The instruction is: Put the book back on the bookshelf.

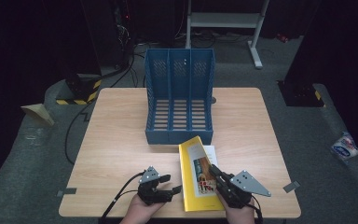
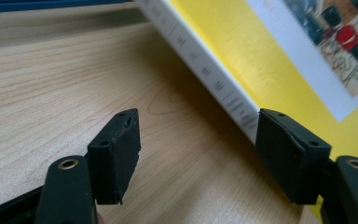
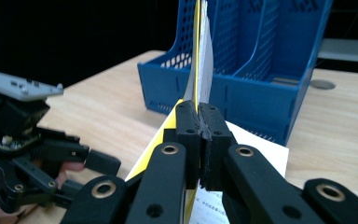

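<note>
Blue three-slot file rack (image 1: 179, 100) lying on wooden table (image 1: 121, 140), open side up, slatted bottom visible in all three compartments, nothing seen inside them. Yellow book (image 1: 193, 186) just in front of rack, near table's front edge, far corner close to the rack's front wall. White spine with small print, picture panel on cover showing red and black figures; white sheet under or behind it. Cover lifted, pinched by right gripper (image 3: 198, 123), jaws closed tight on cover edge. Left gripper (image 2: 198, 158) just beside the spine, jaws spread apart, holding nothing, right jaw at spine's lower edge; contact unclear.
</note>
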{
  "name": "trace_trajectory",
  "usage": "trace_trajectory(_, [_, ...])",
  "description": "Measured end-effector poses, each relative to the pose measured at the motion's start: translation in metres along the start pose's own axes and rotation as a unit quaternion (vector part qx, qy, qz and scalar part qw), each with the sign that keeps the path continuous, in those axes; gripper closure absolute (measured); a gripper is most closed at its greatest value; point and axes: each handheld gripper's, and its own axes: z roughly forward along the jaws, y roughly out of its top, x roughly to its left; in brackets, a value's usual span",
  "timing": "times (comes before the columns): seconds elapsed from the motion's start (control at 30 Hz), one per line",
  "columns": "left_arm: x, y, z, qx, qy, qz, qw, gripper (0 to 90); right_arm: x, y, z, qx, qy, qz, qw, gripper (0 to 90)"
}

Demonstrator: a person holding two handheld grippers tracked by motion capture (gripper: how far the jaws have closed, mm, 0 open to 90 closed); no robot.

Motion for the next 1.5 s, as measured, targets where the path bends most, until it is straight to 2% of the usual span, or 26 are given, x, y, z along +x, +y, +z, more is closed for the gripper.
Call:
trace_trajectory(0.1, [0.001, 0.0, 0.0, 0.0, -0.002, -0.003, 1.0, 31.4, -0.001, 0.003, -0.004, -0.013, -0.006, -0.005, 0.9999, 87.7])
trace_trajectory(0.2, [0.0, 0.0, 0.001, 0.002, 0.0, -0.001, 1.0, 31.5, -0.001, 0.008, -0.012, -0.039, -0.014, -0.009, 0.9991, 87.8])
trace_trajectory(0.23, [0.0, 0.0, 0.001, 0.003, -0.001, -0.004, 1.0, 31.5, -0.001, 0.008, -0.012, -0.039, -0.014, -0.009, 0.9991, 87.8])
trace_trajectory(0.27, [0.0, 0.0, 0.001, 0.004, 0.001, -0.003, 1.0, 31.6, -0.001, 0.01, -0.016, -0.052, -0.016, -0.009, 0.9985, 87.8])
trace_trajectory(0.33, [-0.001, 0.0, 0.001, 0.005, 0.001, -0.002, 1.0, 31.6, -0.001, 0.011, -0.018, -0.056, -0.017, -0.01, 0.9982, 87.8])
trace_trajectory(0.37, [-0.001, 0.0, 0.001, 0.005, 0.0, -0.002, 1.0, 31.6, 0.001, 0.014, -0.022, -0.07, -0.02, -0.013, 0.9973, 87.8])
trace_trajectory(0.5, [0.0, 0.0, 0.001, 0.004, 0.002, 0.003, 1.0, 31.8, 0.002, 0.017, -0.027, -0.085, -0.02, -0.016, 0.9961, 87.8])
trace_trajectory(0.63, [-0.001, 0.0, 0.002, 0.003, 0.004, 0.005, 1.0, 32.2, 0.003, 0.021, -0.033, -0.106, -0.016, -0.007, 0.9943, 87.8])
trace_trajectory(0.8, [-0.002, -0.001, 0.002, 0.004, 0.006, 0.007, 0.9999, 32.6, 0.001, 0.026, -0.041, -0.13, 0.002, 0.025, 0.9912, 87.8])
trace_trajectory(0.83, [-0.002, -0.001, 0.002, 0.004, 0.006, 0.01, 0.9999, 32.8, 0.002, 0.027, -0.043, -0.138, -0.001, 0.017, 0.9903, 87.8])
trace_trajectory(1.13, [-0.001, 0.001, -0.002, -0.007, 0.001, 0.01, 0.9999, 33.9, 0.007, 0.033, -0.049, -0.159, -0.007, 0.006, 0.9872, 87.9])
trace_trajectory(1.17, [-0.001, 0.002, -0.003, -0.012, -0.003, 0.007, 0.9999, 33.9, 0.007, 0.033, -0.049, -0.159, -0.007, 0.006, 0.9872, 87.9])
trace_trajectory(1.2, [0.0, 0.005, -0.006, -0.022, -0.022, -0.015, 0.9994, 33.7, 0.007, 0.033, -0.049, -0.16, -0.008, 0.003, 0.9871, 87.9])
trace_trajectory(1.27, [-0.003, 0.015, -0.014, -0.05, -0.045, -0.031, 0.9973, 32.9, 0.008, 0.033, -0.05, -0.163, -0.008, 0.003, 0.9866, 87.9])
trace_trajectory(1.3, [-0.009, 0.025, -0.022, -0.069, -0.055, -0.02, 0.9959, 32.3, 0.008, 0.034, -0.051, -0.166, -0.009, 0.0, 0.9861, 87.9])
trace_trajectory(1.33, [-0.009, 0.025, -0.022, -0.069, -0.055, -0.02, 0.9959, 31.8, 0.008, 0.034, -0.051, -0.166, -0.009, 0.0, 0.9861, 87.9])
trace_trajectory(1.4, [-0.023, 0.04, -0.032, -0.096, -0.076, -0.016, 0.9923, 30.0, 0.01, 0.033, -0.049, -0.166, -0.009, -0.003, 0.986, 87.8])
trace_trajectory(1.43, [-0.027, 0.044, -0.033, -0.1, -0.085, -0.014, 0.9913, 29.2, 0.011, 0.032, -0.048, -0.166, -0.007, -0.004, 0.9862, 87.8])
trace_trajectory(1.5, [-0.032, 0.049, -0.031, -0.1, -0.09, -0.011, 0.9909, 27.8, 0.012, 0.032, -0.047, -0.164, -0.007, -0.006, 0.9863, 87.8])
